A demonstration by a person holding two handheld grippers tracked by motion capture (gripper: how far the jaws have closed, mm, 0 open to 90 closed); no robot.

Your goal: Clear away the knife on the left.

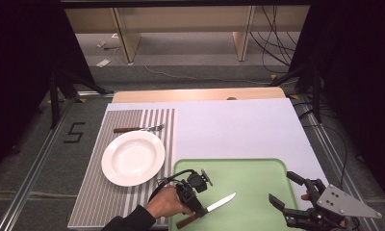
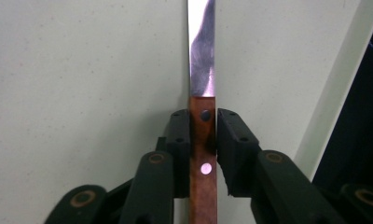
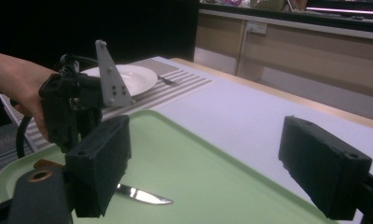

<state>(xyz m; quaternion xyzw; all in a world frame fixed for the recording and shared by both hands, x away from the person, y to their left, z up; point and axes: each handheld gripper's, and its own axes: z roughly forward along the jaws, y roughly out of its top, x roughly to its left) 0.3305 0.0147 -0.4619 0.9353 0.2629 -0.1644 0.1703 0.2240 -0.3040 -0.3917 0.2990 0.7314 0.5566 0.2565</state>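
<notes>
Knife (image 1: 214, 208) lies on the green tray (image 1: 258, 173), near the tray's near-left corner, blade pointing up and to the right in the high view, brown wooden handle toward the person. In the left gripper view the handle, with its rivets, runs straight up between the two black jaws, and the steel blade continues above them.

Left tool (image 1: 196, 206) — jaws drawn together, clamped on the knife handle just behind the blade; both pads touch the wood. The person's left hand (image 1: 165, 202) grips the tool body, with a dark sleeve at the bottom edge of the high view. The knife appears to rest on the tray surface; whether it is lifted at all, cannot tell.

Right tool (image 1: 288, 190) — jaws spread wide apart, nothing between them, positioned at the tray's near-right corner, well apart from the knife. In the right gripper view it looks across the tray toward the left tool and the knife tip.

Left of the tray, a striped placemat (image 1: 92, 192) carries a white plate (image 1: 133, 157); a fork (image 1: 138, 128) with a wooden handle lies just beyond the plate. Tray and placemat sit on the white table (image 1: 238, 130).
</notes>
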